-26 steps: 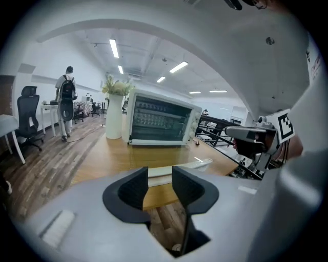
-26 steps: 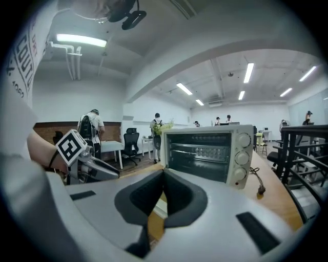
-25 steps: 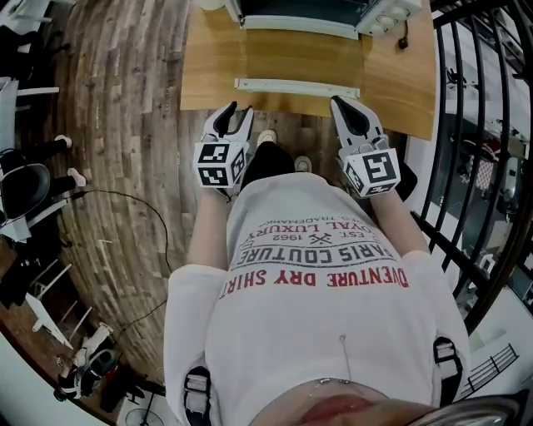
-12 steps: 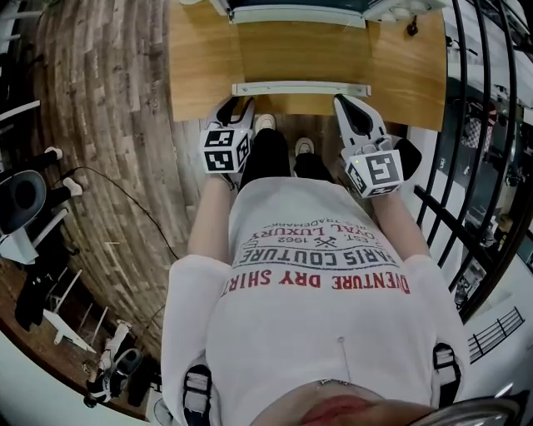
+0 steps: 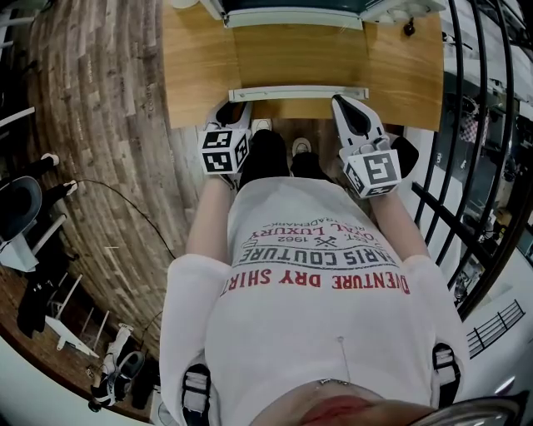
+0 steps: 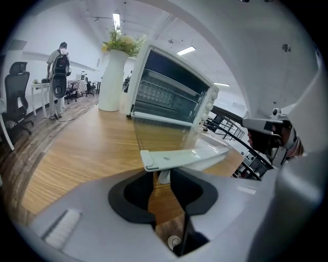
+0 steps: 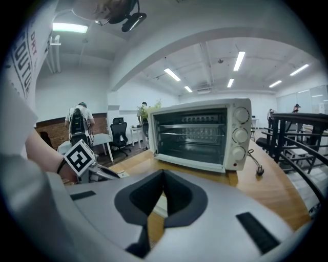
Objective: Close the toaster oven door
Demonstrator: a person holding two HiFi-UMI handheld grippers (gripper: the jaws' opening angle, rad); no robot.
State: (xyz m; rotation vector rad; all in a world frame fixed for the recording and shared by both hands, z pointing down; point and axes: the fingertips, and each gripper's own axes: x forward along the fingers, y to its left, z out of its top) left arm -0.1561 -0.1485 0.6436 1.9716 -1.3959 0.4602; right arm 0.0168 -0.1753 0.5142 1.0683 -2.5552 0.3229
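Note:
The white toaster oven (image 5: 291, 10) stands at the far edge of the wooden table (image 5: 196, 66). Its glass door (image 5: 300, 54) lies open and flat, with the white handle bar (image 5: 298, 92) at the near edge. My left gripper (image 5: 236, 112) sits just below the handle's left end. In the left gripper view the handle (image 6: 179, 157) lies right beyond the left gripper (image 6: 162, 176). Its jaws have just been closing but stay apart, and the pads do not press on the handle. My right gripper (image 5: 351, 112) is by the handle's right end. The right gripper (image 7: 163, 174) has its tips together and faces the oven (image 7: 200, 133).
A black metal railing (image 5: 483, 125) runs along the right side. A power plug (image 7: 260, 171) lies on the table right of the oven. A tall white vase with plants (image 6: 115, 77) stands beyond the oven. Office chairs (image 6: 15, 102) and a person (image 6: 60, 66) are far off.
Both grippers have sunk and come closer to the door handle at the table's front edge. The door still lies open.

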